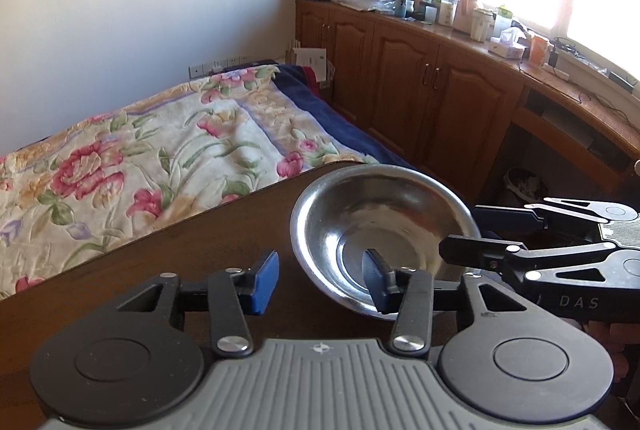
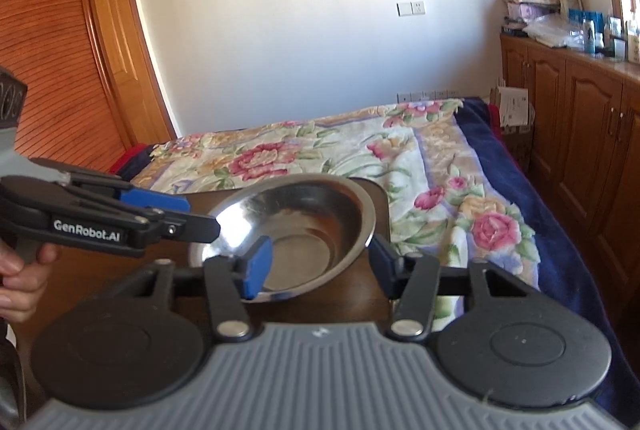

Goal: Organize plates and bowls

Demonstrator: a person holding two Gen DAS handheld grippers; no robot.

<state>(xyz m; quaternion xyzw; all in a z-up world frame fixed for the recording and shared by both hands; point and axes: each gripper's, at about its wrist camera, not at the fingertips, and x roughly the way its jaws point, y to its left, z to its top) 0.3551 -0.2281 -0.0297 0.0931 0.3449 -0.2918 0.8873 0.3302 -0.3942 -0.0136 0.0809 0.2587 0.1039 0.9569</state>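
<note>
A shiny steel bowl (image 1: pixel 380 226) sits on the dark wooden table (image 1: pixel 192 254), near its far right corner; it also shows in the right wrist view (image 2: pixel 304 226). My left gripper (image 1: pixel 320 280) is open, its right finger over the bowl's near rim and its left finger over the table. My right gripper (image 2: pixel 320 262) is open and straddles the bowl's right part, one finger inside, one outside the rim. Each gripper shows in the other's view, the right one (image 1: pixel 464 234) at the bowl's right rim, the left one (image 2: pixel 192 216) at its left rim.
A bed with a floral blanket (image 1: pixel 160 158) lies just past the table's far edge. Wooden cabinets (image 1: pixel 420 78) with cluttered tops run along the right wall under a bright window. A wooden door (image 2: pixel 60 50) stands at the left. A hand (image 2: pixel 20 278) holds the left gripper.
</note>
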